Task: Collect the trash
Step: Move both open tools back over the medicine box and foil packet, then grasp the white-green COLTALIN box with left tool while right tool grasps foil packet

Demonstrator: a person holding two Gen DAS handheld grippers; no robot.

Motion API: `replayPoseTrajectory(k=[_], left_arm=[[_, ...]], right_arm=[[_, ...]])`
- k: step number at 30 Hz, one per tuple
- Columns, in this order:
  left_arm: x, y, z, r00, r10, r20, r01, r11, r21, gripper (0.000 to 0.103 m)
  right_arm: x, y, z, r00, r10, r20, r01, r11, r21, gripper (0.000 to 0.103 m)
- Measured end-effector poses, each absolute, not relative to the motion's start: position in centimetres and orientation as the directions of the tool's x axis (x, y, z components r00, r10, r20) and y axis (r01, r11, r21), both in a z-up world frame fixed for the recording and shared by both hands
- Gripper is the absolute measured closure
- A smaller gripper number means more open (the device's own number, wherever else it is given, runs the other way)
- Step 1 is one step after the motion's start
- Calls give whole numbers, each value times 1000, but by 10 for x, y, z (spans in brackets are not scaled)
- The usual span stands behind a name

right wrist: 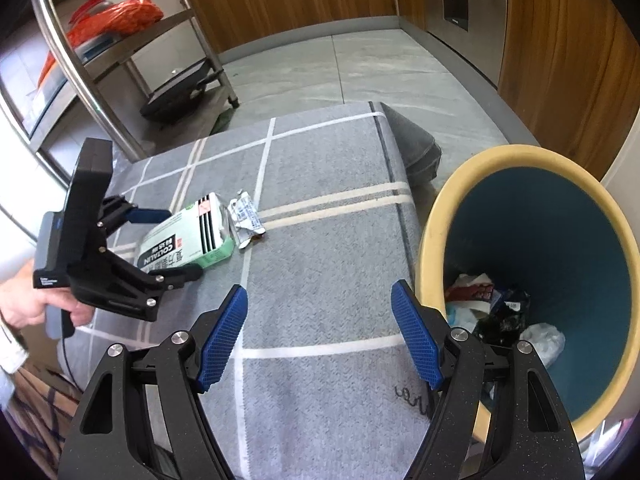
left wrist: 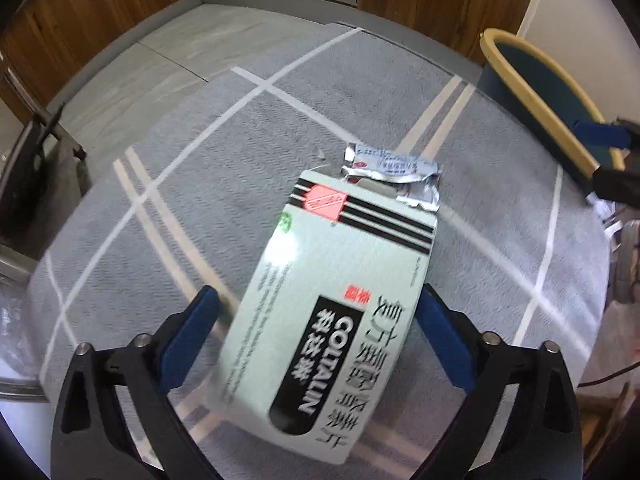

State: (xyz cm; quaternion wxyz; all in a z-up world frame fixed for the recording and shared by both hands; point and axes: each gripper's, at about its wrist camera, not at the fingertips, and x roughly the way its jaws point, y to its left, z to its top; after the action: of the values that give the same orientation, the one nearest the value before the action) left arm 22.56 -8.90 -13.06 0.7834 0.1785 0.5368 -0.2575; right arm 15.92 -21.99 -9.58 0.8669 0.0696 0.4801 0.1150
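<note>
Left hand-held gripper (left wrist: 320, 320) at pale green cardboard medicine box (left wrist: 328, 312) reading "COLTALIN", on grey white-striped cloth-covered desk (left wrist: 200, 184).
Left wrist view: blue pads flank the box, contact unclear; crumpled silver foil blister wrapper (left wrist: 394, 178) touches box's far end. Right wrist view: right hand-held gripper (right wrist: 320, 332) jaws apart, empty; yellow-rimmed blue bin (right wrist: 560, 248) beside desk holds wrappers, plastic scraps.

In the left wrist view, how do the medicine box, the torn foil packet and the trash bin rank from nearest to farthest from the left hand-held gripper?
1. Medicine box: between the fingers of the left hand-held gripper, on the grey cloth.
2. Torn foil packet: just past the box's far end, slightly right.
3. Trash bin: farthest, upper right, beyond the cloth's edge.
</note>
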Motion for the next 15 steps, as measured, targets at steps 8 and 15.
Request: replayPoseTrajectory(k=[8, 15], left_arm=[[212, -75, -123, 284, -155, -946, 532, 846, 21, 28], [203, -27, -80, 319, -181, -930, 300, 950, -82, 28]], right_arm=[[174, -210, -99, 517, 284, -807, -149, 959, 242, 28], [187, -192, -102, 528, 296, -796, -198, 954, 224, 28]])
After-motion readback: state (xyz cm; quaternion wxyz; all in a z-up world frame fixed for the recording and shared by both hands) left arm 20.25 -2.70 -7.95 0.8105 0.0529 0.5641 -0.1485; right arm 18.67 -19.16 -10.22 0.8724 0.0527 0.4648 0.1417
